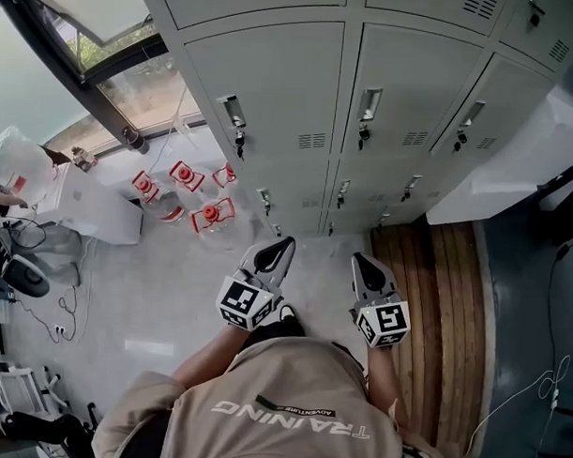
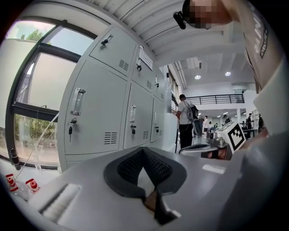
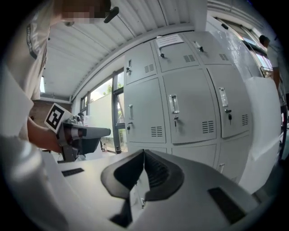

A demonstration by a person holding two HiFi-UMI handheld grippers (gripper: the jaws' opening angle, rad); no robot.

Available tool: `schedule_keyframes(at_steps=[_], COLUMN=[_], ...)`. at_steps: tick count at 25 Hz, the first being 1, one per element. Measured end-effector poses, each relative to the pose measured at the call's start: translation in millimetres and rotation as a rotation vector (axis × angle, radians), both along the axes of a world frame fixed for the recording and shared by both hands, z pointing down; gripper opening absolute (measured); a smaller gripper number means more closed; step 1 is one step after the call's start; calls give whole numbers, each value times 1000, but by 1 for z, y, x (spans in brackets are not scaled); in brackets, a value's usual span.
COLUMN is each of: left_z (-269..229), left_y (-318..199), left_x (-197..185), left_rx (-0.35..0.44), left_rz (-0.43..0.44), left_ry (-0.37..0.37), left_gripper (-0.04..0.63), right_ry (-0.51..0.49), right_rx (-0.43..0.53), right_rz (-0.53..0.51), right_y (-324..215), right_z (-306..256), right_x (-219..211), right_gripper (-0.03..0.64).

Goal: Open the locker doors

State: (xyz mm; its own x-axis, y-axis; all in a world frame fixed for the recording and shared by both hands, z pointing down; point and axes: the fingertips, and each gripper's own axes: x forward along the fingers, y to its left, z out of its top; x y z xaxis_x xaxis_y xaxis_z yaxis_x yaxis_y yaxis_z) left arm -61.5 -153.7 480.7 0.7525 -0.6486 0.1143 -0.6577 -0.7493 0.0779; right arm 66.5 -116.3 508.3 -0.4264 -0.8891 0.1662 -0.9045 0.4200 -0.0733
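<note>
A bank of grey lockers [image 1: 338, 94] stands in front of me, every door shut. Each door has a vertical handle [image 1: 369, 104] with a key hanging under it. In the head view my left gripper [image 1: 282, 244] and right gripper [image 1: 360, 261] are held side by side close to my body, well short of the lockers. Both are shut with nothing between the jaws. The left gripper view has my left gripper [image 2: 143, 151] pointing at a lower left door [image 2: 97, 113]. Seen from the right gripper view, my right gripper [image 3: 144, 154] points at the middle door [image 3: 189, 106].
Several red-labelled water bottles [image 1: 189, 190] stand on the floor left of the lockers, beside a white box [image 1: 99, 215]. A wooden platform [image 1: 434, 304] lies to my right under a white unit [image 1: 514, 166]. Cables trail at the far left. People [image 2: 185, 119] stand further down the hall.
</note>
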Motion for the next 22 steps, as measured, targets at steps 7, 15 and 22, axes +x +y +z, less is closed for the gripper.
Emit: schedule_keyframes(at_steps=[7, 15, 22], left_z=[11, 23, 23], left_y=[-44, -79, -107], left_x=[-17, -31, -28], left_rx=[-12, -55, -72], left_rz=[75, 33, -56], left_ry=[11, 38, 17], left_gripper=[6, 6, 6], right_ry=[13, 40, -26], right_rx=[-35, -89, -117], right_rz=[97, 95, 75], right_y=[-38, -74, -136], right_z=[11, 26, 48], right_x=[-8, -5, 19], right_gripper=[11, 11, 11])
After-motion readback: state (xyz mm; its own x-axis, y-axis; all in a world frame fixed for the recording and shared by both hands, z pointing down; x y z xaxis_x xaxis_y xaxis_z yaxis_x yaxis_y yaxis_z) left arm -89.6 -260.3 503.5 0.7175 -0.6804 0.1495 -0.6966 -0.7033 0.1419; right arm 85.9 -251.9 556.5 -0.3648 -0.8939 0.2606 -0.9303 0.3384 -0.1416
